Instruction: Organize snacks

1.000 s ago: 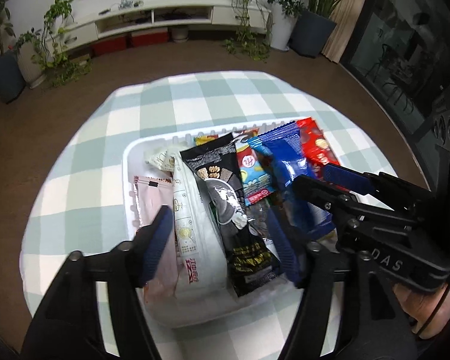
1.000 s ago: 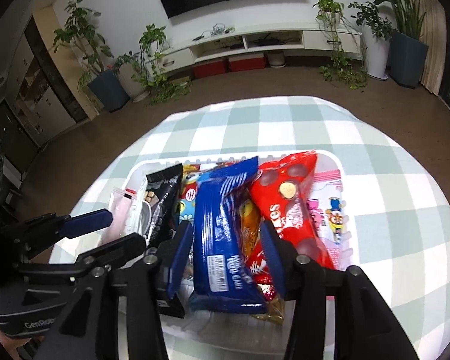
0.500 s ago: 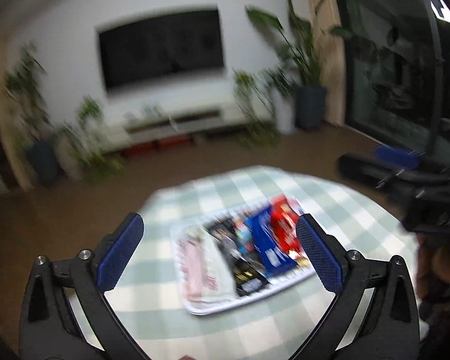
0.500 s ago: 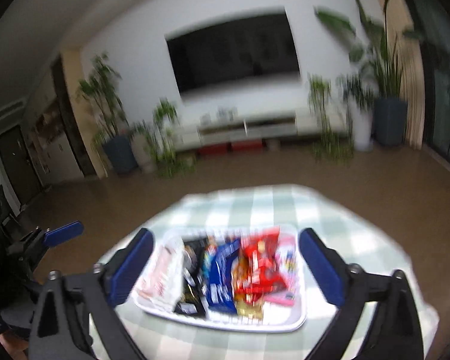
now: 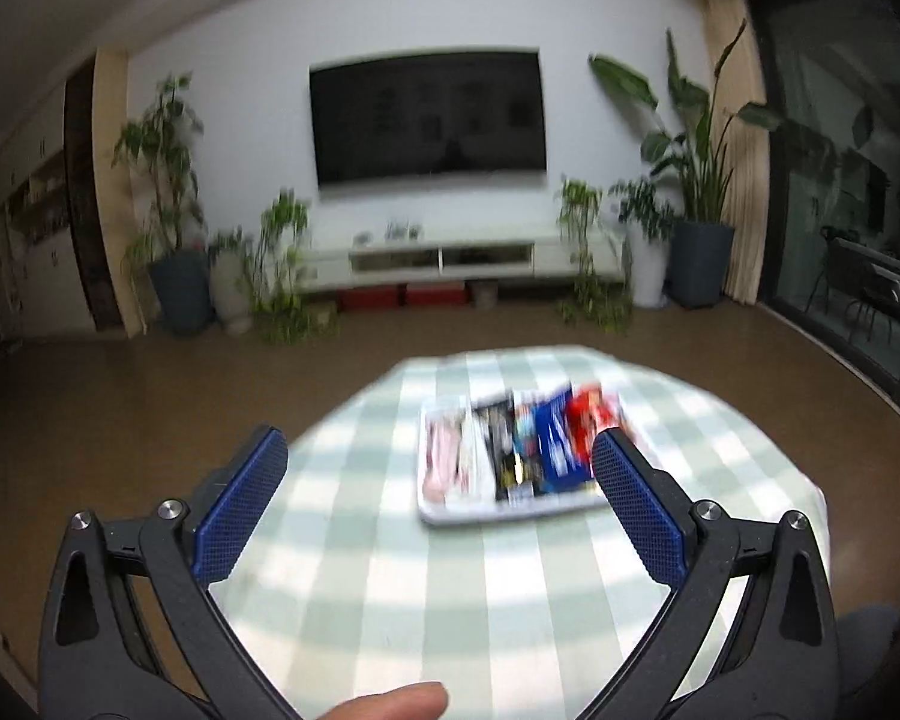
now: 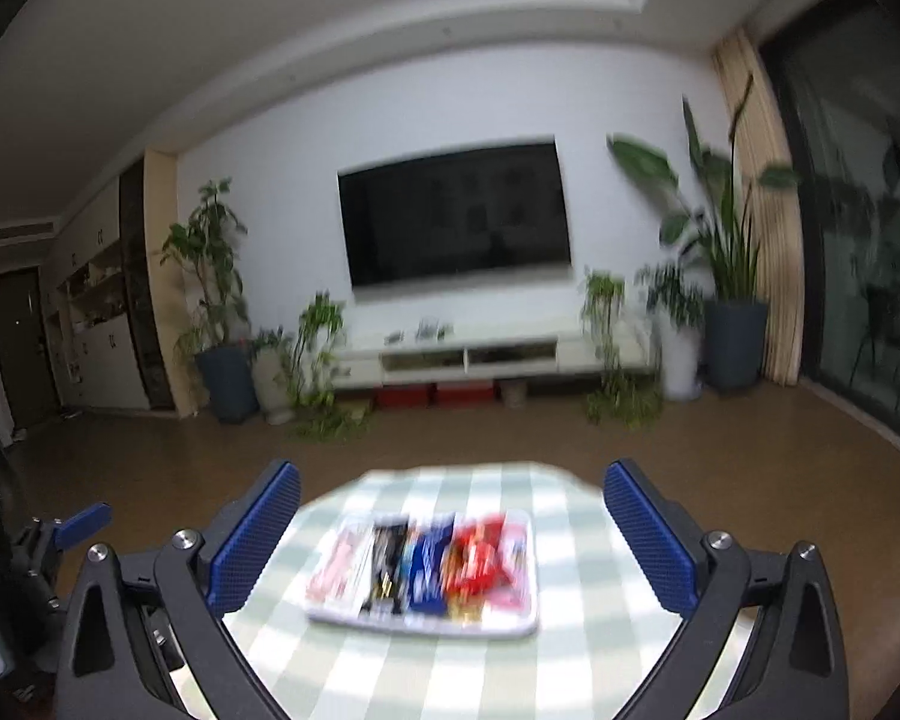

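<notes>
Seems all but done: snacks [image 5: 513, 450] lined up side by side in the tray [image 6: 426, 621] on the table [image 5: 390, 588], left gripper [image 5: 438, 507] and right gripper [image 6: 450, 543] both wide, empty, well clear of it.

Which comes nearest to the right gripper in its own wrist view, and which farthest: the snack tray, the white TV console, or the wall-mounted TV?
1. Snack tray: on the checked table, just ahead of the right gripper, between its open jaws.
2. White TV console: across the floor, against the far wall.
3. Wall-mounted TV: on that wall, above the console.
</notes>
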A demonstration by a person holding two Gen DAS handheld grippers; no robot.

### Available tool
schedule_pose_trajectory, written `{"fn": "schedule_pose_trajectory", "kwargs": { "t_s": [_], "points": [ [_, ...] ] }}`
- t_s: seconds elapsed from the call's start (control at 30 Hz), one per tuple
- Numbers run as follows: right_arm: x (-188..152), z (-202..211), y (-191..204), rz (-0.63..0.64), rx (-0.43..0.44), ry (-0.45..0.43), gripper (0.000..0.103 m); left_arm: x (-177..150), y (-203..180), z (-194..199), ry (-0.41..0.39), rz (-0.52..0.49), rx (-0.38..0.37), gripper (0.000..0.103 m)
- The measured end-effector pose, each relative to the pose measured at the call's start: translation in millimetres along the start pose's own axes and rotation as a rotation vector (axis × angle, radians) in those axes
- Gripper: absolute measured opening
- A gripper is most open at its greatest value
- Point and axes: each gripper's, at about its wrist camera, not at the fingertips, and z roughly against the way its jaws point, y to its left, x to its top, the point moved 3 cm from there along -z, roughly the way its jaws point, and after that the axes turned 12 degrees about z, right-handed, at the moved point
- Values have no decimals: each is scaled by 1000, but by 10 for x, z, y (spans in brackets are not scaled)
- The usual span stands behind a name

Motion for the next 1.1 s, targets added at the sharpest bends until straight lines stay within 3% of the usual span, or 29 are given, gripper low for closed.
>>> {"fn": "schedule_pose_trajectory", "kwargs": {
  "t_s": [0.23, 0.43, 0.87, 1.1],
  "points": [
    [-752, 90, 34, -69, 24, 161, 103, -666, 62, 7, 156, 40, -8, 103],
    [-1242, 62, 112, -77, 19, 284, 103, -1058, 114, -136, 228, 31, 33, 103],
    [-1366, 43, 394, -14, 16, 320, 103, -1275, 144, -344, 313, 38, 33, 103],
    [-1395, 32, 452, -1, 19, 329, 103, -1298, 188, -359, 321, 45, 42, 103]
  ]
}}
